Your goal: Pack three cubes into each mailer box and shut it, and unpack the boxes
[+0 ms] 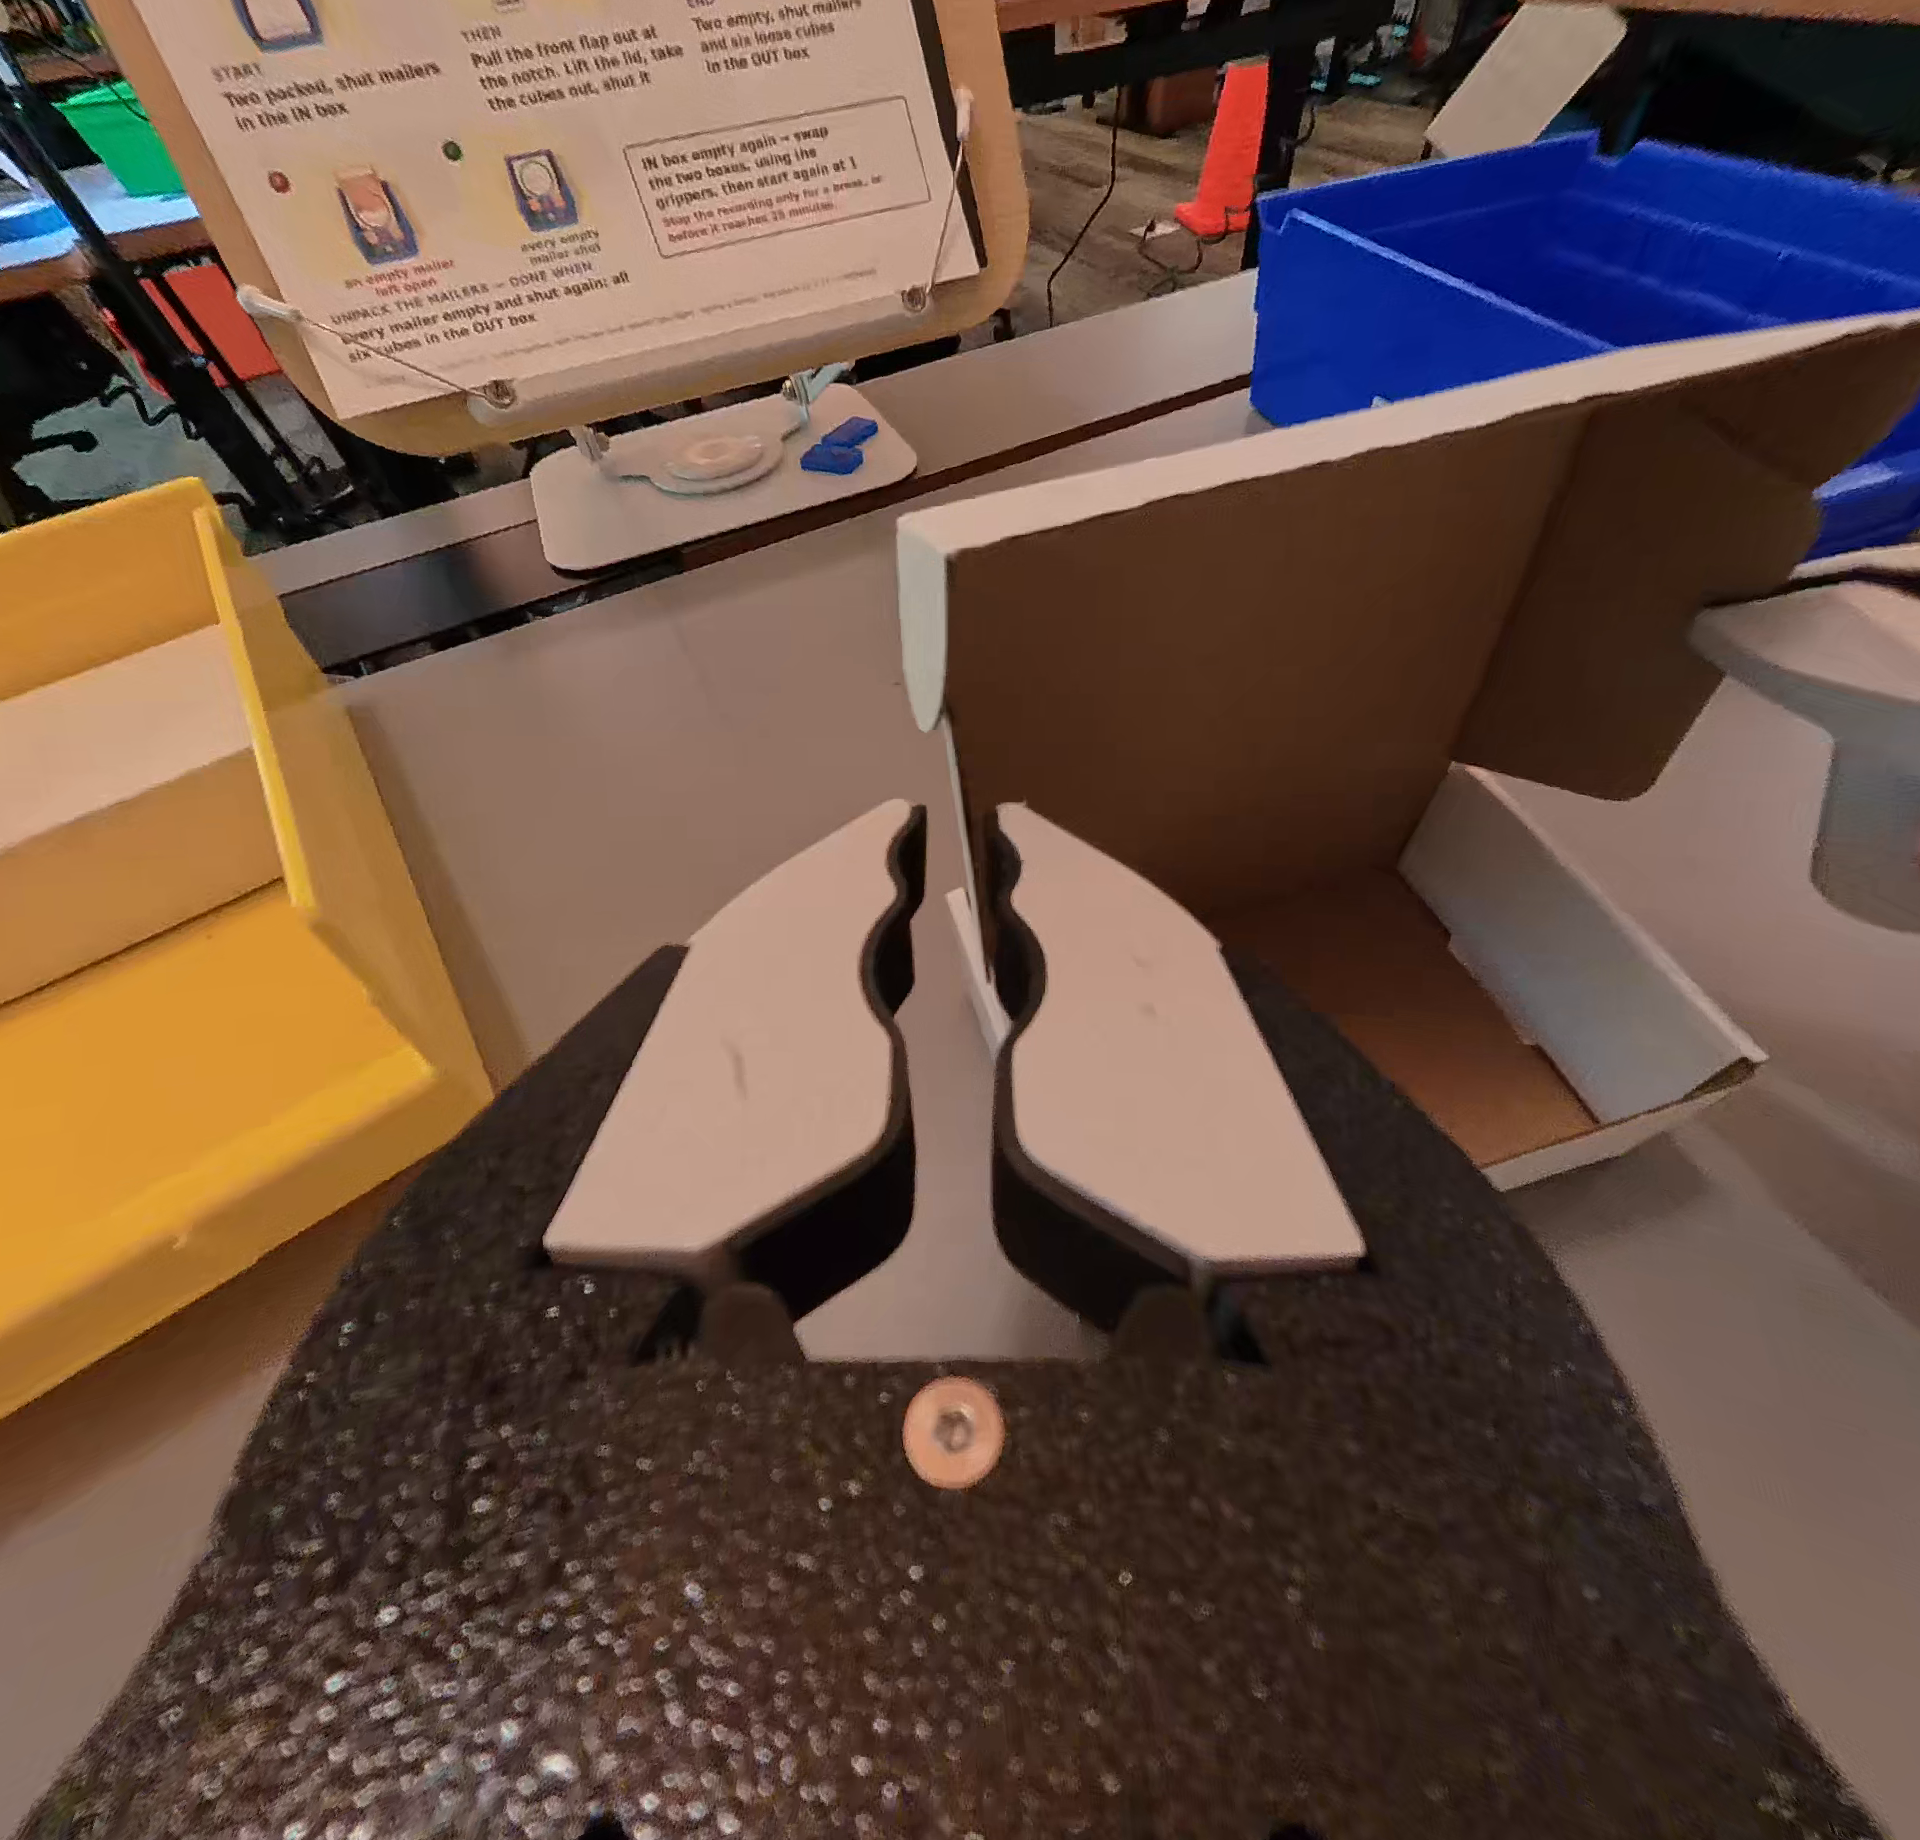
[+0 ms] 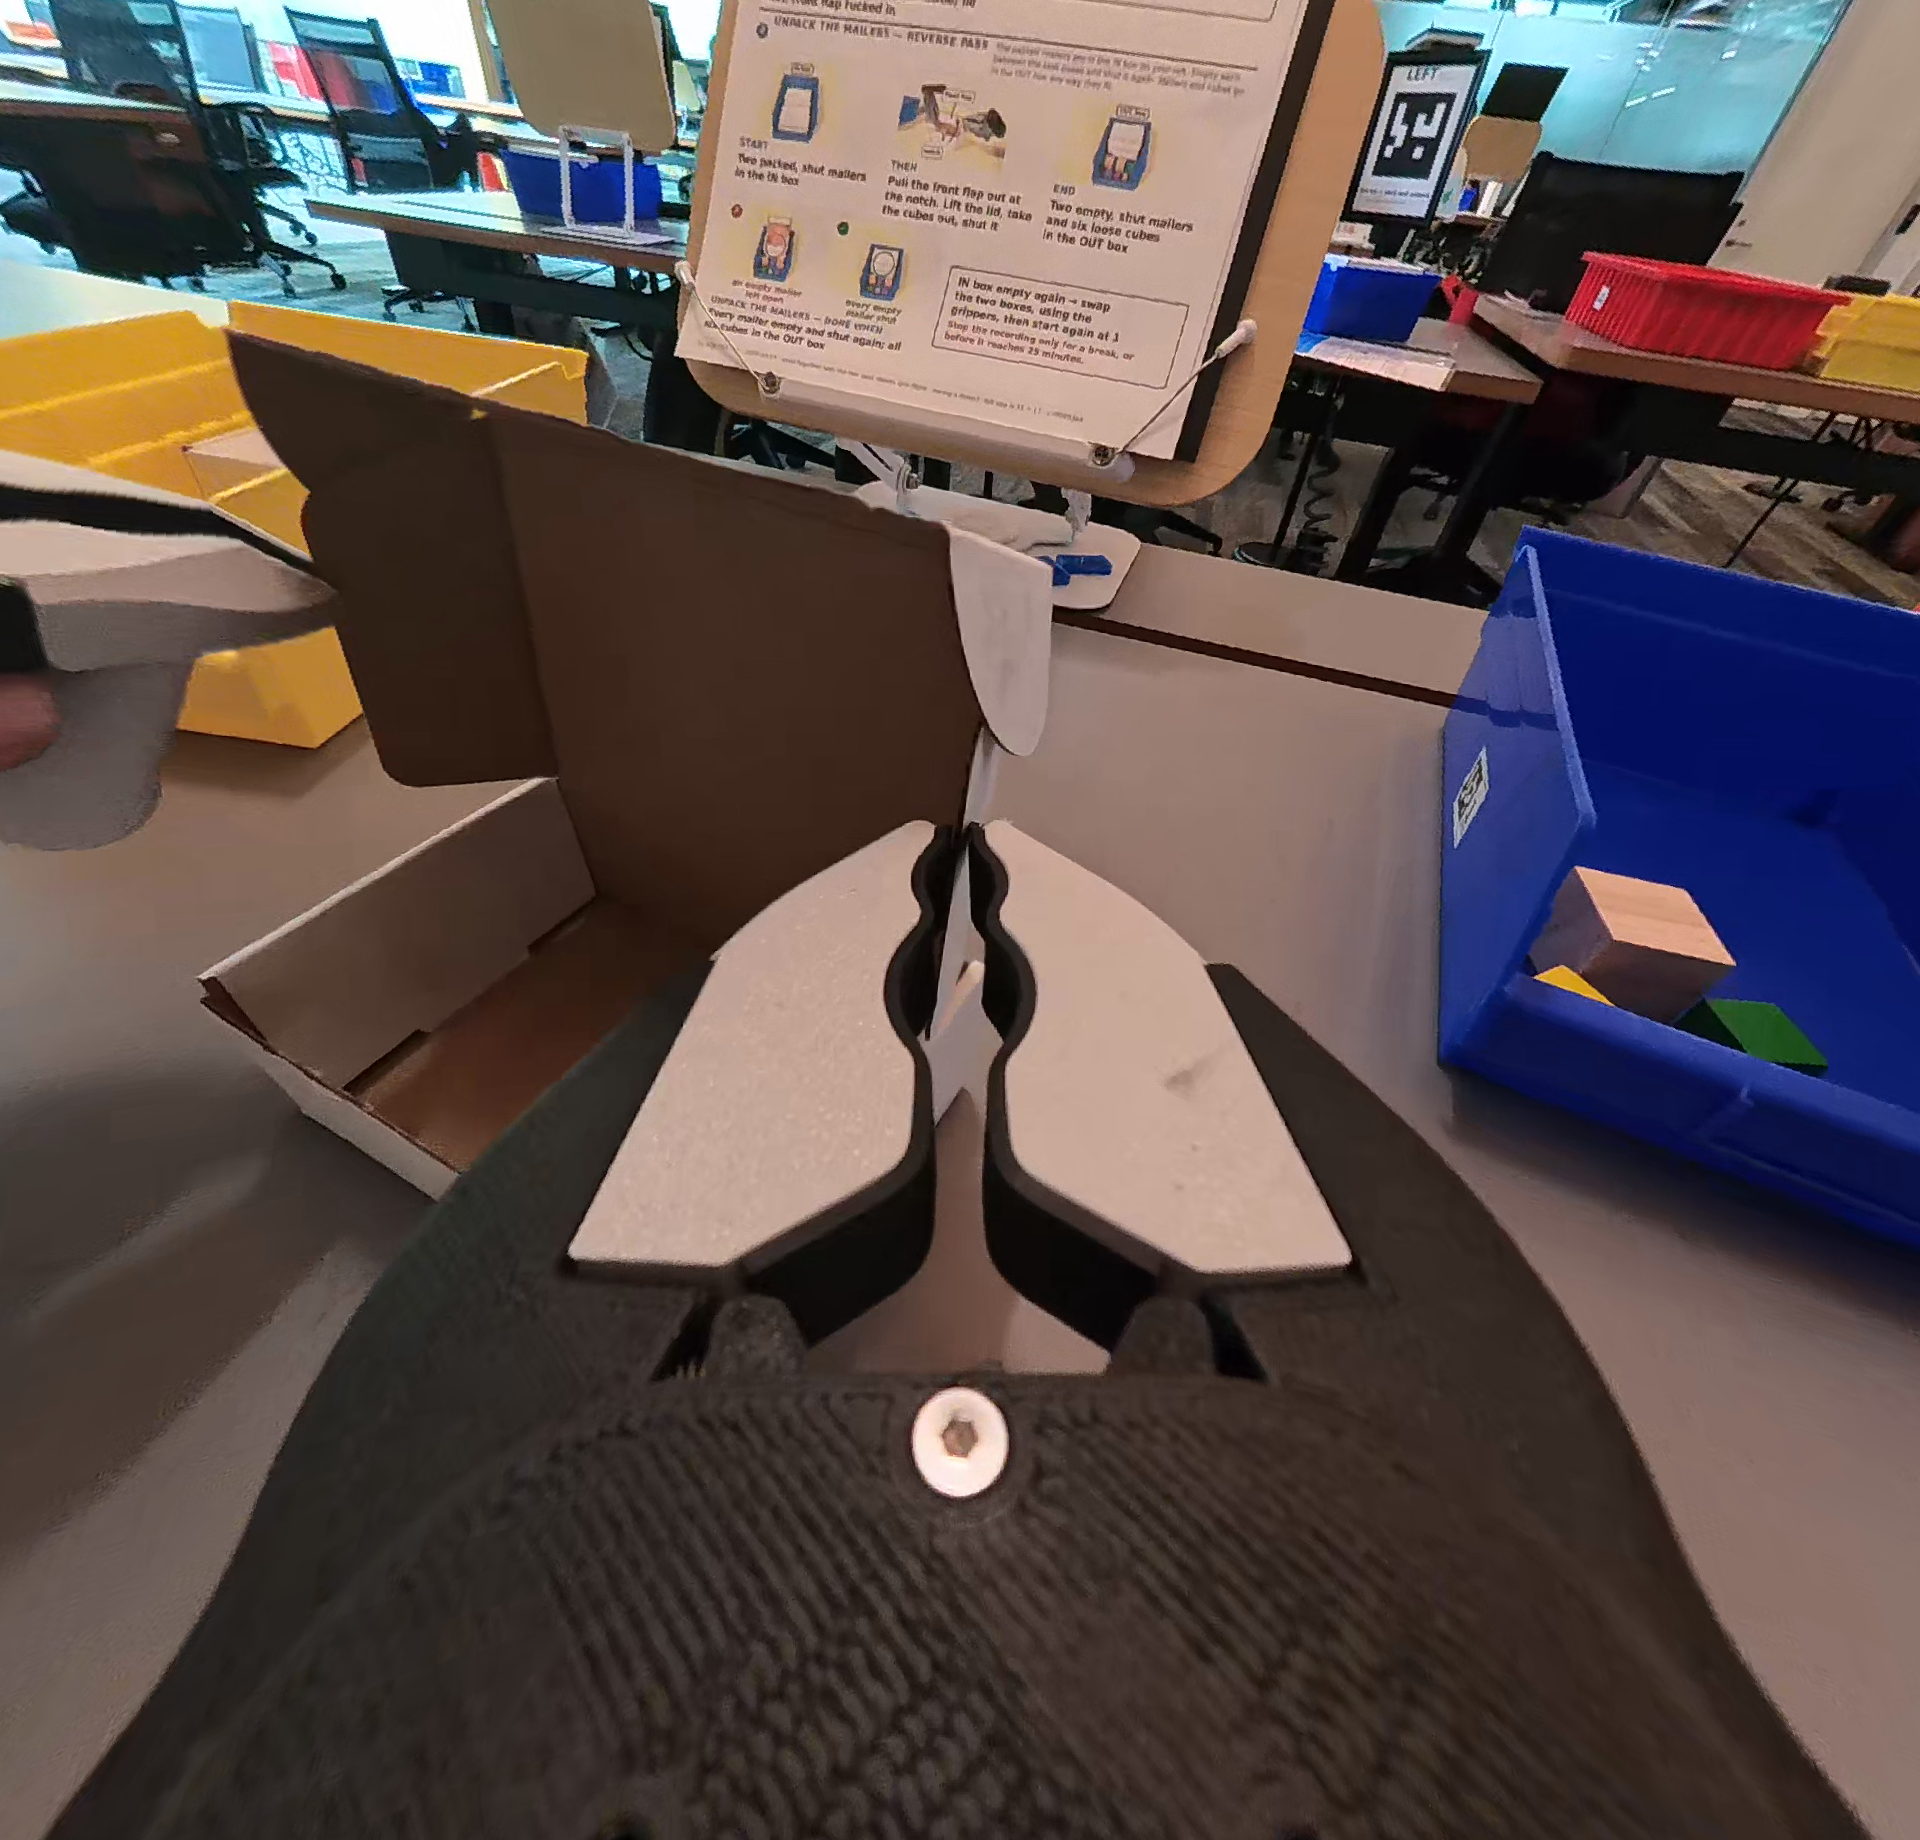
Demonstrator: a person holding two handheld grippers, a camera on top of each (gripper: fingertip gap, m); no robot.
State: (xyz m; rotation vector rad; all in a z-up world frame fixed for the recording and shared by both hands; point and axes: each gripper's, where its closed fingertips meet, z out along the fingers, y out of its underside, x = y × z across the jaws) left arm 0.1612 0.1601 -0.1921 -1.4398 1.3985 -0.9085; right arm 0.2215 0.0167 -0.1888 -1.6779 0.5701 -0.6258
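Observation:
An open mailer box (image 1: 1247,699) lies on the grey table with its lid upright; its tray (image 1: 1403,1021) holds nothing. My left gripper (image 1: 958,829) is closed to a narrow gap on the lid's left edge. My right gripper (image 2: 961,840) is shut on the lid's right edge (image 2: 971,782), and it shows at the far right of the left wrist view (image 1: 1829,668). The left gripper shows at the left of the right wrist view (image 2: 125,595), at the lid's side flap. A wooden cube (image 2: 1631,943), a yellow cube (image 2: 1569,985) and a green cube (image 2: 1766,1032) lie in the blue bin (image 2: 1662,710).
A yellow bin (image 1: 156,1063) at the left holds another shut mailer (image 1: 114,751). The blue bin (image 1: 1455,273) stands at the right. An instruction sheet on a wooden stand (image 1: 582,180) stands behind the mailer at the table's far edge. Other desks and chairs lie beyond. The wooden cube (image 2: 1631,943) is closer to my right gripper, around 25 cm from its tips; the left tips are 40 cm off.

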